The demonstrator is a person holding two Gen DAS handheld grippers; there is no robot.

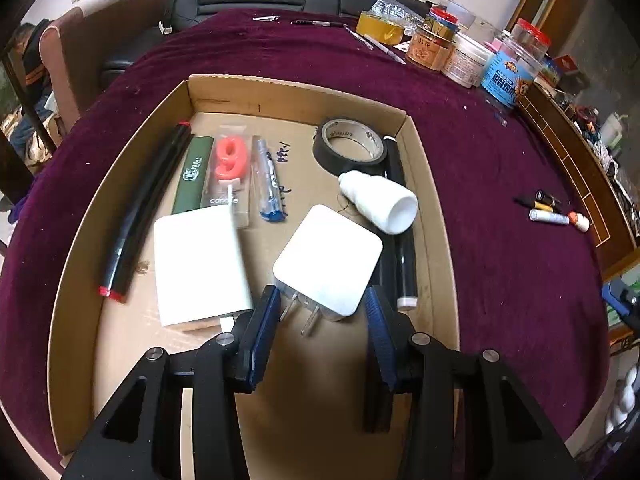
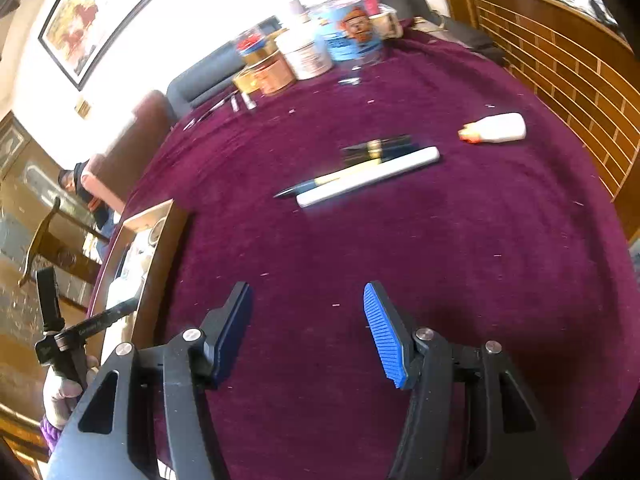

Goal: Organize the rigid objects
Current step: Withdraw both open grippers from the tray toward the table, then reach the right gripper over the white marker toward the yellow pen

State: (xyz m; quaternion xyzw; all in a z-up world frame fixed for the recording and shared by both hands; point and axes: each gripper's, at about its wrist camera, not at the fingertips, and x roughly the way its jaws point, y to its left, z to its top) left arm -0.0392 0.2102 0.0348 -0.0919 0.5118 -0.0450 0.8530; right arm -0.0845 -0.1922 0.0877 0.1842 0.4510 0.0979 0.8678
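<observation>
Two grippers: left gripper [image 1: 322, 306] spread around smooth white square charger [image 1: 328, 258], in cardboard box [image 1: 120, 184]
Right gripper [image 2: 306, 320]: spread wide, ribbed blue pads [image 2: 384, 340], above plush maroon cloth [image 2: 440, 260]

The left gripper [image 1: 322, 312] hangs with jaws spread over the shallow brown cardboard box [image 1: 434, 216], its blue pads either side of a white square plug-in charger [image 1: 330, 258]. Beside that charger on its left lies a flat white rectangular block [image 1: 198, 264]; just beyond it a white plastic bottle [image 1: 378, 200] lies touching a black tape roll [image 1: 352, 146].
</observation>
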